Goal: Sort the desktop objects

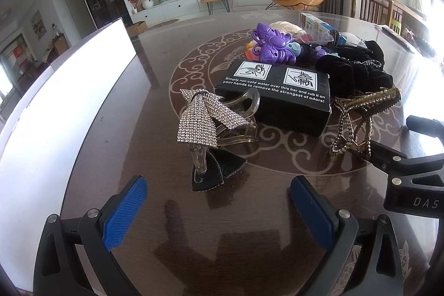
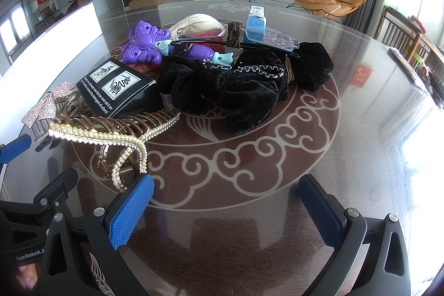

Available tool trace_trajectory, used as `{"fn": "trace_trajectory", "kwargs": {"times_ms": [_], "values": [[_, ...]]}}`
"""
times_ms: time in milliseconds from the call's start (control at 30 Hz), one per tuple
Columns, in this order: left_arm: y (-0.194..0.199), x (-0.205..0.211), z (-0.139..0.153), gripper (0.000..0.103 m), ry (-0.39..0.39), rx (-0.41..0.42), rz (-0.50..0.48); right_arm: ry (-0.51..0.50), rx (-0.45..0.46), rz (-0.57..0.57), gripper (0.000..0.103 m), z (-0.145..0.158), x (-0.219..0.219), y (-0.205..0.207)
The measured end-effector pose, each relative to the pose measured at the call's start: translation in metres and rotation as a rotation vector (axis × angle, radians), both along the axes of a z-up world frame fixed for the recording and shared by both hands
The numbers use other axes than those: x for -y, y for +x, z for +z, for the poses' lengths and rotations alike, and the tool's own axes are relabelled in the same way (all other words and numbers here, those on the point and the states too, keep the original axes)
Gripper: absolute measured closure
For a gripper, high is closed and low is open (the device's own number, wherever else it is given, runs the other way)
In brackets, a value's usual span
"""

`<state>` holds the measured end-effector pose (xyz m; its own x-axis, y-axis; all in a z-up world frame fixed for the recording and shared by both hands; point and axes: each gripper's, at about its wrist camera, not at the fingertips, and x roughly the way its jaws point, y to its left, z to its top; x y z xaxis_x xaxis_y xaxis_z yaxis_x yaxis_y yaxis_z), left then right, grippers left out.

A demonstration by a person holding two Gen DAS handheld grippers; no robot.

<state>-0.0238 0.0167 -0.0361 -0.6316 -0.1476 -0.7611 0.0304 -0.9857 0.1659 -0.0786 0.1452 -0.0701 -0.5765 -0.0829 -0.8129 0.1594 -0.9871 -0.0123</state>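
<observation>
Both grippers are held spread and empty: the left gripper (image 1: pixel 219 210) just short of the rhinestone bow clip (image 1: pixel 206 115), the right gripper (image 2: pixel 227 208) beside the pearl hair claw (image 2: pixel 111 135). Nothing appears sorted yet; everything is heaped mid-table. The bow clip's long axis runs toward the camera, its tail nearest.

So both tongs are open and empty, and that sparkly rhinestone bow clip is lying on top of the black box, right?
Not quite. The left wrist view shows the silver rhinestone bow hair clip lying on the dark patterned table in front of the black printed cardboard box, not on top. Both tongs are open and empty.
</observation>
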Motion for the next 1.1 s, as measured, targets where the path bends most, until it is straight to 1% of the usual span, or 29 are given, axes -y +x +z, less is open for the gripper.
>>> {"fn": "trace_trajectory", "kwargs": {"times_ms": [533,1100], "values": [[-0.0007,0.0,0.0014,0.0,0.021,-0.006,-0.002,0.0,0.0,0.0,0.0,-0.0005,-0.0003,-0.0002],[-0.0025,-0.0008,0.0021,0.0,0.019,-0.009,0.0,0.0,0.0,0.0,0.0,-0.0002,-0.0001,0.0001]]}}
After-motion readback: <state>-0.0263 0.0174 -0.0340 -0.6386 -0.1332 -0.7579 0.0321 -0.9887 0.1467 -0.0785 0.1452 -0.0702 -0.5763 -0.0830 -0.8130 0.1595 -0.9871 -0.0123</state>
